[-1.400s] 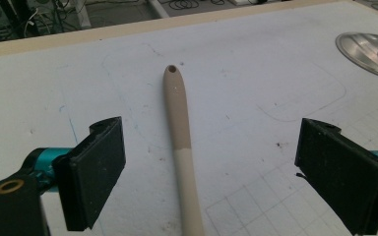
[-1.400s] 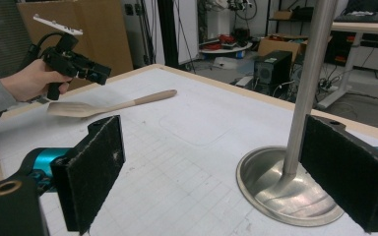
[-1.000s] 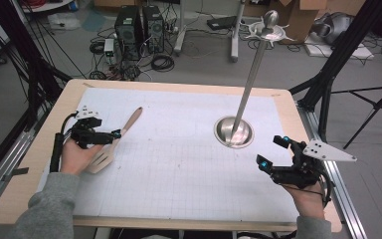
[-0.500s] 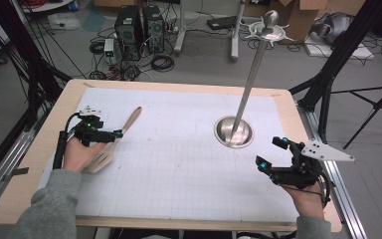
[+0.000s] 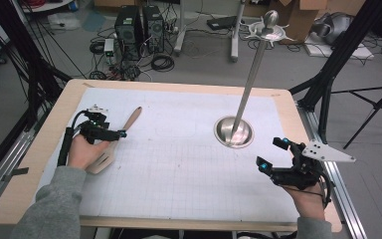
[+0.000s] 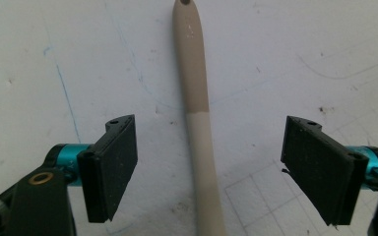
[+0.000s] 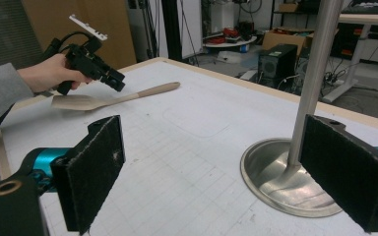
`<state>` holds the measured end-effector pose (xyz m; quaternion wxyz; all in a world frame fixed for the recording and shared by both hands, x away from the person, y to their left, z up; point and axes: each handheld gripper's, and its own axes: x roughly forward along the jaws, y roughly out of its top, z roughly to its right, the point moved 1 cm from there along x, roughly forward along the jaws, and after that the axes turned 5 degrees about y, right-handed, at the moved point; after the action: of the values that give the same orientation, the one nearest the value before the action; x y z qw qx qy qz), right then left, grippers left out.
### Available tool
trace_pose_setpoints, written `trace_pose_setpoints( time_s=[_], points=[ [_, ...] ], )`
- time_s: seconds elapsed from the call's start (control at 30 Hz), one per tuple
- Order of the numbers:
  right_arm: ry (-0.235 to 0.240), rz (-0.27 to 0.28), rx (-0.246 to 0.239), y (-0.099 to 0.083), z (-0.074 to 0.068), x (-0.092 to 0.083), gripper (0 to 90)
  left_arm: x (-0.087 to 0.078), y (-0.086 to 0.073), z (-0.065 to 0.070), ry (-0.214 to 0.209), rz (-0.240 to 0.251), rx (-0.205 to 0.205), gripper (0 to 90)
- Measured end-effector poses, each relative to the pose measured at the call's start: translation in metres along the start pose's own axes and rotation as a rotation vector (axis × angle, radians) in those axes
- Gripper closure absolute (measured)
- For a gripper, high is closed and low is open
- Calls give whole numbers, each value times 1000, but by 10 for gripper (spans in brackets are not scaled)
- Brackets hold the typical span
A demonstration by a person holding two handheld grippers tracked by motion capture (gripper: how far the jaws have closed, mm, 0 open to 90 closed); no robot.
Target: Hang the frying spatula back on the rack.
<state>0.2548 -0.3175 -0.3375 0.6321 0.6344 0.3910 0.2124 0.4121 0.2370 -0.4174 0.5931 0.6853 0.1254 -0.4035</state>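
Observation:
A beige spatula lies on the white grid mat at the left, handle pointing to the far right, blade beside the person's left hand. My left gripper hovers over the handle, open, one jaw on each side and neither touching it. At the right front, my right gripper is open and holds nothing. It faces a metal stand, a tall pole on a round base. The right gripper view also shows the spatula and the left gripper farther off.
The wooden table edge frames the mat. Black frame posts rise at both sides, and a metal rail runs along the right edge. Computer towers and cables sit on the floor beyond the table.
My left gripper has shifted slightly right and forward over the spatula handle. The spatula, the stand and my right gripper have stayed in place.

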Motion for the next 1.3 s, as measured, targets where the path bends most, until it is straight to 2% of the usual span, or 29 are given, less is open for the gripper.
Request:
trace_pose_setpoints(
  time_s=[0.33,0.53,0.97,1.07,1.13,1.3],
  points=[
    [1,0,5,-1,0,-1,91,7,1,2,0,-92,9,317],
    [-4,-1,7,-2,1,-1,91,8,1,4,-3,-108,12,361],
    [-5,-10,9,-5,3,-1,91,7,-2,8,44,-176,26,504],
    [-7,-11,9,-5,4,-1,91,7,-3,9,54,-191,36,526],
    [-9,-13,12,-5,4,-2,91,7,-3,12,75,-211,48,537],
    [-17,-21,9,-5,4,-2,91,6,-3,16,82,-210,58,571]
  ],
)
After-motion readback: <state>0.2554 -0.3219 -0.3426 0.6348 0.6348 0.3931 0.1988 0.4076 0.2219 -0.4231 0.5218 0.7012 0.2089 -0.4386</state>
